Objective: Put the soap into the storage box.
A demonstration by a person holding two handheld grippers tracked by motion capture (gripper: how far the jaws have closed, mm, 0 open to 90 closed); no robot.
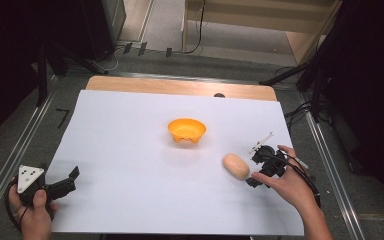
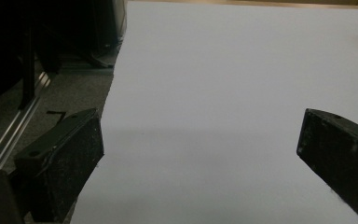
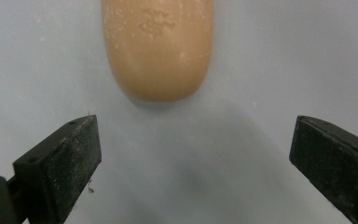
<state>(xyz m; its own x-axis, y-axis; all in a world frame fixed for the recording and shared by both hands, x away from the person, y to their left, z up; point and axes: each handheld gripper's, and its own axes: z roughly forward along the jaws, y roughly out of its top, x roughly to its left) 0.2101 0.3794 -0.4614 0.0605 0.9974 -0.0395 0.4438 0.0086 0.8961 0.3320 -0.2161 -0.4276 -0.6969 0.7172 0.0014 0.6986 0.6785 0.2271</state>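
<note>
Two claws, both gaping wide and holding nothing. Taking the smooth tan oval bread-roll thing [image 1: 236,166] as the landmark: right claw [image 1: 254,169] sits just beside it, not touching, left claw [image 1: 71,179] well apart. Beyond the roll sits a small orange plastic bowl [image 1: 186,130], looking empty. On this white surface [image 1: 130,150], I'd guess grabbing and bowling it remains.

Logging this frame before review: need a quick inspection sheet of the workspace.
Surface: white sheet over a wooden tabletop.
Job's things: tan bread roll lying on the sheet, just ahead of the right gripper, untouched; orange bowl upright mid-sheet, looks empty.
Clutter: nothing seen.
Grippers: right gripper open; left gripper open over bare sheet at the near left edge.
Cables: black cable trails from the right gripper.
Surroundings: grey floor, dark stands.
</note>
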